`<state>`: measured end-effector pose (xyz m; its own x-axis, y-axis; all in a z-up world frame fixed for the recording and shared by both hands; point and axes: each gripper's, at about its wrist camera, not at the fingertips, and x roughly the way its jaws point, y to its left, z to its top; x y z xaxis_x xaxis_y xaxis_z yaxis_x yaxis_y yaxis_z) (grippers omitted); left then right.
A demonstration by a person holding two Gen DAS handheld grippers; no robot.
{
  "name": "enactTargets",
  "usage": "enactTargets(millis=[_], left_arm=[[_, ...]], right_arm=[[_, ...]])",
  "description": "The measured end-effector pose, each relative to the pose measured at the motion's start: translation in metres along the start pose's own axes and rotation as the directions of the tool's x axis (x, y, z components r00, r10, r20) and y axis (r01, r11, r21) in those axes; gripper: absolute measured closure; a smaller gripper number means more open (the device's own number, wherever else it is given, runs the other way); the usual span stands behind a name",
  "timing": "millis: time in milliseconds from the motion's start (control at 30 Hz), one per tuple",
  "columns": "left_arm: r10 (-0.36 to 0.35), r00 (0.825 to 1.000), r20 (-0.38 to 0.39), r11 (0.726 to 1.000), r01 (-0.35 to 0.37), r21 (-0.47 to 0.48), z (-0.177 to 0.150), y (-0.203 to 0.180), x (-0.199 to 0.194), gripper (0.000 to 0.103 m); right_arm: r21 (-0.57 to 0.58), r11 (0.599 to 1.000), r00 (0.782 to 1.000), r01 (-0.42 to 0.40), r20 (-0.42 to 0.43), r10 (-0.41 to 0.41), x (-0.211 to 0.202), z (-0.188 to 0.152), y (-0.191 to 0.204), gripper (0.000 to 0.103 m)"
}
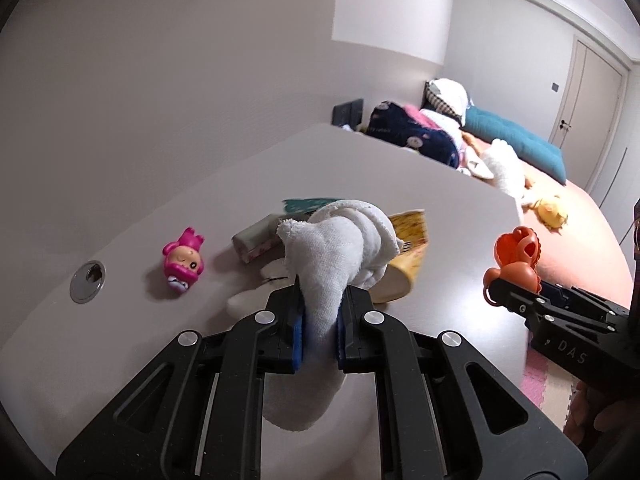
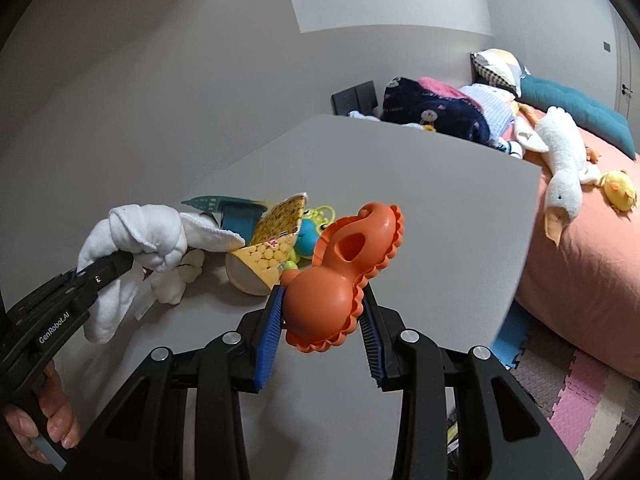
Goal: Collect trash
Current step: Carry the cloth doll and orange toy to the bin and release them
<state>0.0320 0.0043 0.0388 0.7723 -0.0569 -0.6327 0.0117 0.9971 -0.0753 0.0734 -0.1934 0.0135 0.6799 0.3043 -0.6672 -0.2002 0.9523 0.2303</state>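
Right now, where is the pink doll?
In the left wrist view, the pink doll lies on the white table, left of the pile, beside the round metal hole cover.

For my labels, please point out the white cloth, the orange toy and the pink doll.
white cloth [image 1: 336, 256], left wrist view, on its bunched middle.
orange toy [image 2: 336, 292], right wrist view, on its round body.
pink doll [image 1: 183, 265], left wrist view, on its face.

White cloth [image 1: 340, 264] hides yellow cup [image 1: 404, 256] partly; teal wrapper [image 1: 304, 203] behind, perhaps packaging.
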Motion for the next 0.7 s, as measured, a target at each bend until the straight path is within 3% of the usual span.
enactTargets(millis=[700], left_arm=[[-0.131,0.991,0.01,0.985,0.128,0.119,-0.012,-0.101,-0.019,0.093]], right_arm=[[0.085,0.991,0.989,0.103,0.095,-0.11,-0.085,-0.023,-0.073,0.064]])
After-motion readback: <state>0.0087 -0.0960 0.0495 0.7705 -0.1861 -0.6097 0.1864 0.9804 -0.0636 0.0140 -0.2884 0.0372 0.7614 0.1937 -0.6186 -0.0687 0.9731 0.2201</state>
